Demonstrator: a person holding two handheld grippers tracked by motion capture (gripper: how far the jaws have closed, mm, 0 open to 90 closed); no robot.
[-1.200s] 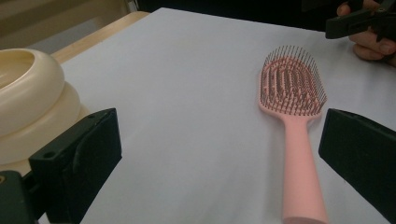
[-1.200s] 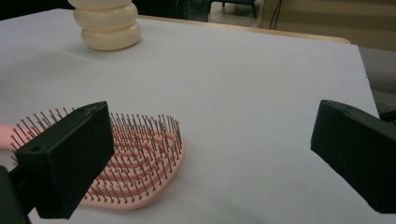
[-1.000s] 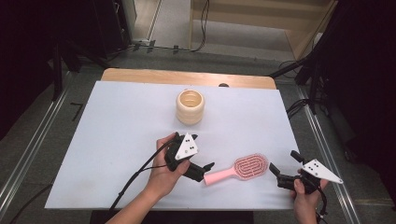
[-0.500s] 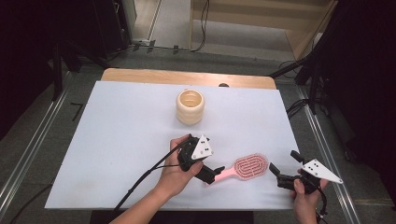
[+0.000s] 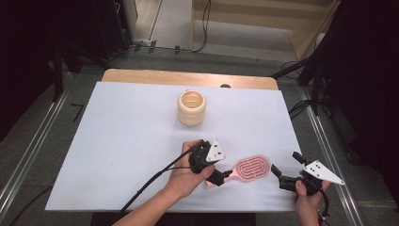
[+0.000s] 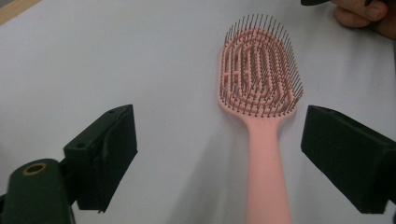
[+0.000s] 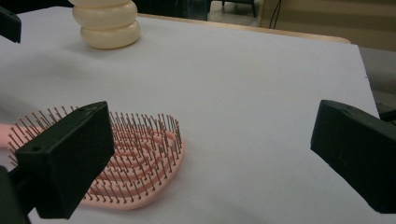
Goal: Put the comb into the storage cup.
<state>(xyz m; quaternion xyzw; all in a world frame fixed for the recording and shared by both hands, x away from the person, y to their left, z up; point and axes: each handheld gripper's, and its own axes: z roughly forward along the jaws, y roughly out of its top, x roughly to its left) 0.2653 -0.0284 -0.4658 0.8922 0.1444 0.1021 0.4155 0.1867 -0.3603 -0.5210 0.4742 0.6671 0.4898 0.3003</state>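
**Two grippers at one pink brush**

Two changes since the earlier high view: the left gripper point(image 5: 221, 176) has slid rightward across the white table point(image 5: 117, 141) and now sits over the handle of the pink hairbrush point(image 5: 251, 168); its jaws have just been closing a little. Left gripper view: jaws apart, handle lying between them, closer to the right-hand jaw, pads not touching it. Brush itself unmoved, flat on the table at the near edge, bristles up, head pointing away from the left gripper.

Right gripper point(image 5: 287, 170) in the same spot as before, just beside the brush head on its far side from the handle. Its jaws stand wide apart with only bare table between them; in the right gripper view the brush head point(image 7: 140, 163) lies behind its left-hand jaw.

Container: one cream ribbed cup point(image 5: 191, 108), upright, mid-table toward the far edge, well apart from the brush. Interior looks bare from the high view.
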